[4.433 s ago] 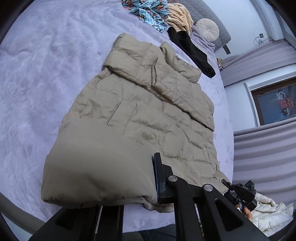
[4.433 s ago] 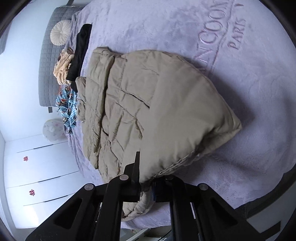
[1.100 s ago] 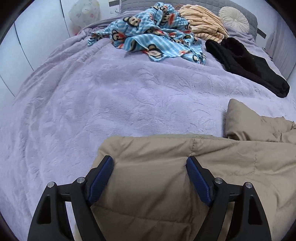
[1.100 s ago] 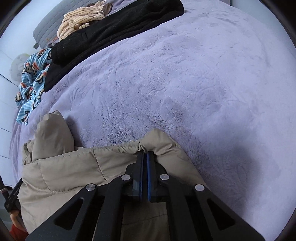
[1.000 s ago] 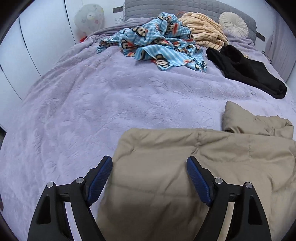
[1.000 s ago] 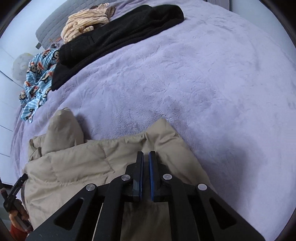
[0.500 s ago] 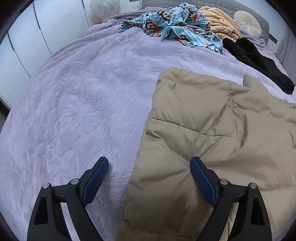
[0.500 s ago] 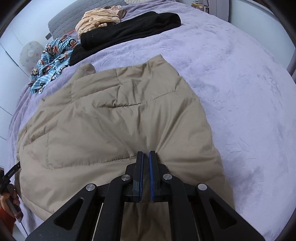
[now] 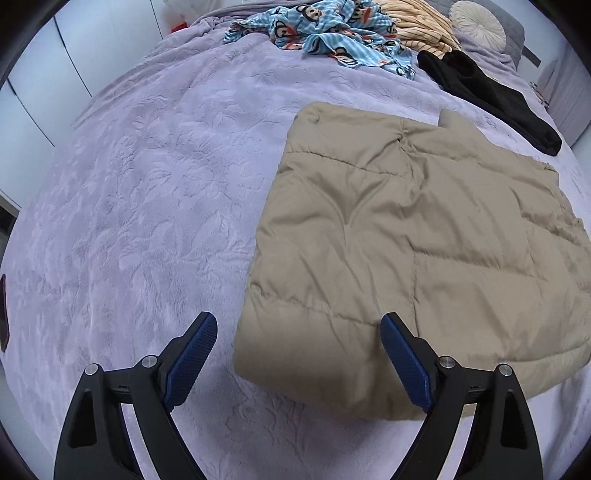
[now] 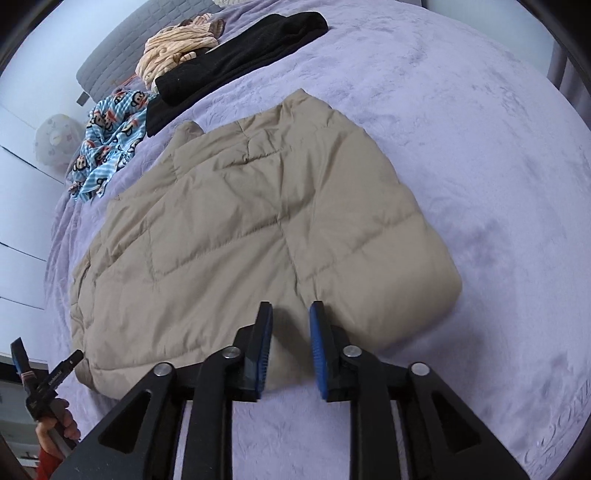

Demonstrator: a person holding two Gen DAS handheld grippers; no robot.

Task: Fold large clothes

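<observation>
A beige quilted puffer jacket [image 9: 417,236] lies folded flat on the lilac bedspread [image 9: 147,192]; it also shows in the right wrist view [image 10: 258,229]. My left gripper [image 9: 297,339] is wide open and empty, held above the jacket's near left corner. My right gripper [image 10: 290,332] is partly open and empty, its blue pads just above the jacket's near edge. The left gripper also shows at the lower left of the right wrist view [image 10: 44,376], held in a hand.
At the head of the bed lie a blue monkey-print garment [image 9: 325,33], a peach striped garment [image 9: 417,29] and a black garment [image 9: 491,92]. A round cushion [image 9: 476,26] rests against the grey headboard [image 10: 107,62]. White wardrobe doors [image 9: 33,103] stand left.
The jacket's lower half was folded over its top. My right gripper has opened and let go of the jacket. Both grippers have drawn back toward the near edge.
</observation>
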